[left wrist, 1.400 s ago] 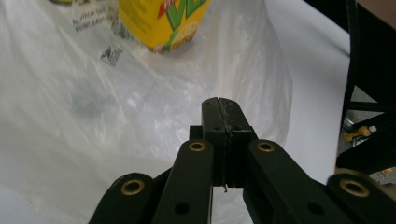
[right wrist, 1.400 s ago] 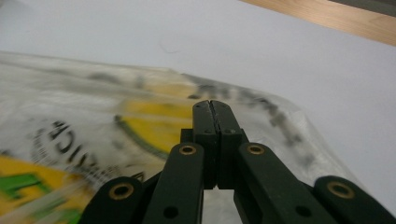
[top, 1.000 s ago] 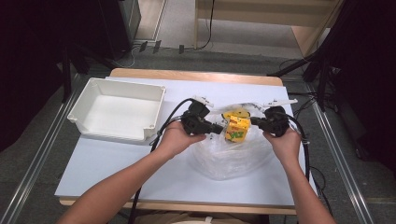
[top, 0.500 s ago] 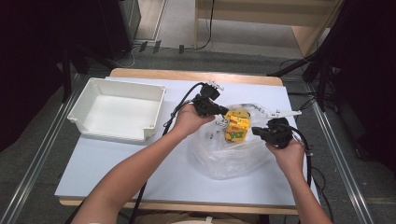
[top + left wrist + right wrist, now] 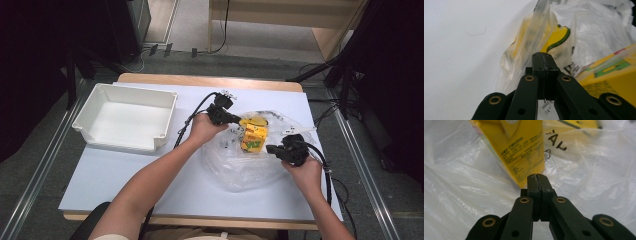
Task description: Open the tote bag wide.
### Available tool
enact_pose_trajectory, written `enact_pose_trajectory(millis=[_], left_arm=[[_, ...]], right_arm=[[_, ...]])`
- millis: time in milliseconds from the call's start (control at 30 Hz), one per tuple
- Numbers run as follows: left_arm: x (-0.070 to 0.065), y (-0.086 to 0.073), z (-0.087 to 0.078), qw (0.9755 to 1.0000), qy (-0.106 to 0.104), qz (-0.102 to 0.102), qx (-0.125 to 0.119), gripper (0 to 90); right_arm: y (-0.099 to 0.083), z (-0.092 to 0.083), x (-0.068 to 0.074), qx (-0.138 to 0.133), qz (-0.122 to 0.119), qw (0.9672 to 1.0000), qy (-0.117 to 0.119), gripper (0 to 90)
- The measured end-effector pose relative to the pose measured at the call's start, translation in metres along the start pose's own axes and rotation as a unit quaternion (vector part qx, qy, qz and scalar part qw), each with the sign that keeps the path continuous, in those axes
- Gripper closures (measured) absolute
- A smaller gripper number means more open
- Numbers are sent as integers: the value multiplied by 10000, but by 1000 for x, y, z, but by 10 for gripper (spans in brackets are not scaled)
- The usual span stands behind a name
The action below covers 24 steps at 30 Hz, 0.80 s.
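Plastic bag (image 5: 250, 160), clear and crumpled, lies right of centre on the pale blue table (image 5: 125, 185), its printed mouth end toward the far edge and its long axis running roughly from the near side to the far side. Inside it sits a yellow carton (image 5: 253, 137) with green print, tilted, its long axis leaning away from the person in the high view; behind the carton, toward the far side, is a flatter yellow packet (image 5: 252, 121) with a dark green stripe, also within the bag. The left gripper (image 5: 231, 119) has its jaws pressed together with a fold of the bag's film (image 5: 534, 42) rising just beside them; whether the film is pinched I cannot tell. The right gripper (image 5: 270, 148) also has its jaws closed flat against each other, tips just before the carton's lower corner (image 5: 524, 183), with bag film all round. A white bin (image 5: 125, 120) stands well apart at the table's left, holding nothing.
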State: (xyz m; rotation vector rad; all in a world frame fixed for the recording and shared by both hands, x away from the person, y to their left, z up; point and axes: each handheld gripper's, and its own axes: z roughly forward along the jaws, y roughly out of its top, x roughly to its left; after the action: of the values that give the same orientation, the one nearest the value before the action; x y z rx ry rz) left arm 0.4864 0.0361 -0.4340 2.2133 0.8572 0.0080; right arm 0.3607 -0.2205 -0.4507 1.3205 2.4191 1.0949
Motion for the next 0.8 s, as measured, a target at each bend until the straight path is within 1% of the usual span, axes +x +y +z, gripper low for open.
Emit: enact_pose_trajectory(millis=[33, 67, 100, 133, 167, 200, 233, 333, 367, 467, 500, 533, 567, 600, 633, 667, 700, 733, 800], left_arm=[[4, -3, 4, 9999, -73, -105, -69, 900], [4, -3, 4, 9999, -73, -105, -69, 900], [6, -5, 6, 9999, -67, -141, -58, 900], [8, -6, 8, 9998, -67, -187, -48, 900], [10, -9, 13, 9998, -48, -212, 28, 900], [10, -9, 13, 9998, -48, -212, 28, 900], [11, -11, 18, 9997, -26, -238, 84, 900], [12, -13, 22, 9996, -9, -263, 121, 900], [14, -15, 25, 9995, 28, -297, 140, 900], [15, -16, 27, 9993, 47, -309, 180, 900], [16, -17, 27, 9993, 40, -337, 144, 900], [16, -17, 27, 9993, 40, -337, 144, 900], [17, -17, 27, 9994, 68, -308, 146, 900], [17, -17, 27, 9994, 68, -308, 146, 900], [17, -17, 27, 9994, 74, -296, 161, 900], [18, -17, 26, 9994, 87, -293, 158, 900], [18, -17, 26, 9994, 106, -302, 153, 900], [18, -17, 26, 9993, 97, -316, 156, 900], [19, -17, 25, 9993, 120, -298, 176, 900]], right_arm=[[-3, 1, 2, 9, -60, 10000, 31, 900], [-3, 1, 2, 9, -60, 10000, 31, 900], [-8, 3, 3, 54, -112, 9999, 63, 900], [-11, 4, 3, 112, -82, 9999, 86, 900], [-13, 5, 2, 139, -20, 9998, 128, 900], [-13, 5, 2, 139, -20, 9998, 128, 900], [-16, 7, 2, 169, -60, 9997, 163, 900], [-20, 7, 3, 177, -92, 9995, 232, 900], [-23, 9, 5, 235, -111, 9993, 273, 900], [-27, 11, 5, 280, -164, 9990, 296, 900], [-29, 9, 7, 257, -219, 9989, 324, 900], [-29, 9, 7, 257, -219, 9989, 324, 900], [-32, 7, 8, 237, -277, 9987, 363, 900], [-32, 7, 8, 237, -277, 9987, 363, 900], [-36, 4, 8, 262, -270, 9983, 449, 900], [-36, 4, 8, 262, -270, 9983, 449, 900], [-40, 0, 11, 313, -381, 9977, 467, 900], [-40, 0, 11, 313, -381, 9977, 467, 900], [-46, -5, 12, 305, -473, 9972, 497, 900]])
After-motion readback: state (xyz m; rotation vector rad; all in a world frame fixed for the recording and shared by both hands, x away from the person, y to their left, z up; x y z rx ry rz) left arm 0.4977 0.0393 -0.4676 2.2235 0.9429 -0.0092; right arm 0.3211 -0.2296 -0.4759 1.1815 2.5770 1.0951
